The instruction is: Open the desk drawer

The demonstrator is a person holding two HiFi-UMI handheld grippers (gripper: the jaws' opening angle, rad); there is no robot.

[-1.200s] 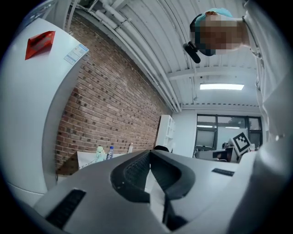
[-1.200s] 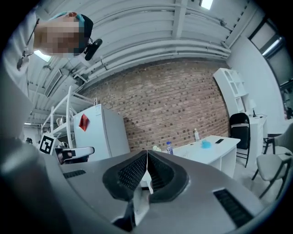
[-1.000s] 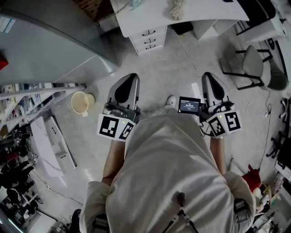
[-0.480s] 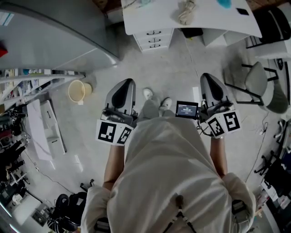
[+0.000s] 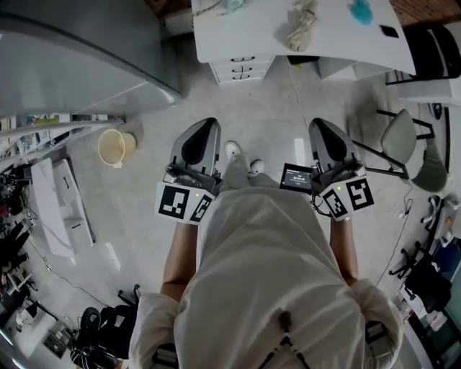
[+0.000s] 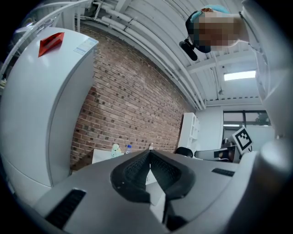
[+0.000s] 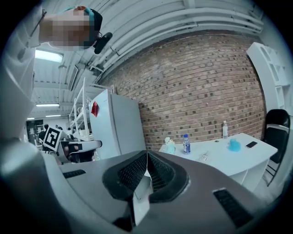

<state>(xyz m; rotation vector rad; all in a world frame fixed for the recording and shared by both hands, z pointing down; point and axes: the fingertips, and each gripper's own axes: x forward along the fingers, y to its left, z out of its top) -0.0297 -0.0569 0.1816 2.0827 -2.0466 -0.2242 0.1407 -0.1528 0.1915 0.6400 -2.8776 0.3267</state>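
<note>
1. A fridge (image 5: 79,58) stands at the left with its door shut.
2. A white counter (image 5: 245,32) stands ahead of the person, against a brick wall (image 7: 197,87).
3. The drawer unit (image 5: 241,70) sits under the counter's left end. It has three stacked drawers with dark handles, all shut, so their contents are hidden. It is well apart from both grippers, across bare floor.
4. A grey chair (image 5: 400,133) stands to the right of the counter.
5. The left gripper (image 6: 150,153) is held low in front of the person. Its jaws are pressed together with nothing between them.
6. The right gripper (image 7: 146,155) is beside it and points toward the counter. Its jaws are also pressed together on nothing. A small screen (image 5: 297,177) sits at its inner side.
7. A beige bucket (image 5: 113,147) stands upright on the floor left of the left gripper, with its mouth open upward.
8. A blue-labelled bottle (image 7: 186,143) stands upright on the counter. A clear bottle (image 7: 225,129) stands further right, and what either contains cannot be told.
9. A crumpled cloth (image 5: 302,20), a blue lump (image 7: 234,145) and a phone (image 7: 251,144) also lie on the counter top.
</note>
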